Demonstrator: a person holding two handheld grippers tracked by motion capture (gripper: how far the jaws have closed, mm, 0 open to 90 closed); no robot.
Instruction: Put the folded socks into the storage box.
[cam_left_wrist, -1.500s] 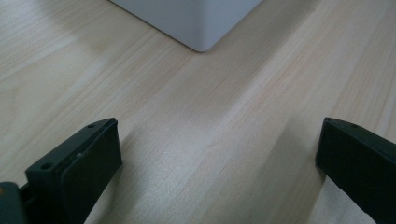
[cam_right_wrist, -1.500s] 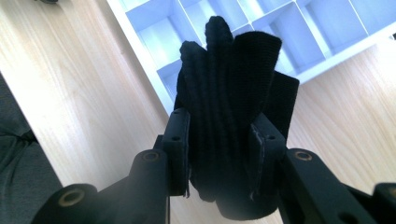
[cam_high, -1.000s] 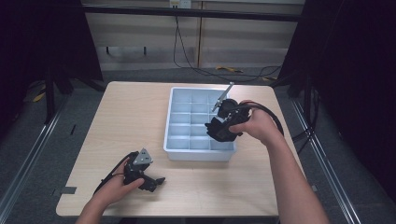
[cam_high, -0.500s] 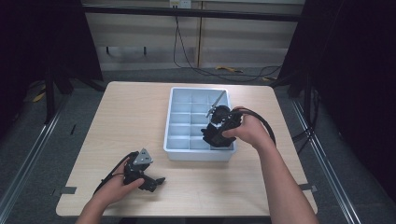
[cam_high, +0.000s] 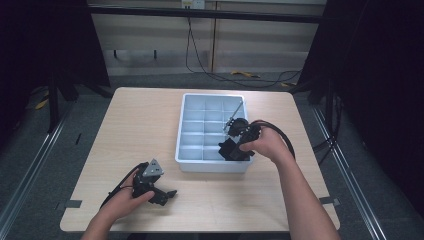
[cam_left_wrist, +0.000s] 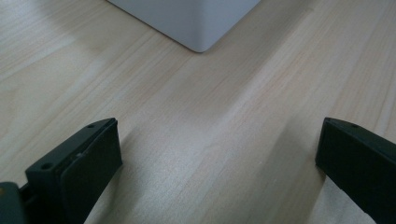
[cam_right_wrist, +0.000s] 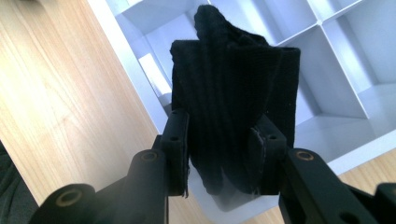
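A light wooden table (cam_high: 150, 130) holds a pale blue plastic tray of square compartments (cam_high: 195, 116). The right gripper (cam_right_wrist: 219, 154) clamps a folded black ribbed cloth (cam_right_wrist: 233, 98) over the tray's near right corner compartment. The left gripper (cam_left_wrist: 219, 158) rests wide open on bare wood, empty

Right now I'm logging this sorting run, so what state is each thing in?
Right gripper: shut on the black cloth, over the tray's near right corner.
Black cloth: folded, held above a compartment.
Tray: upright on the table, visible compartments empty.
Left gripper: open, nothing between its jaws, low over the table.
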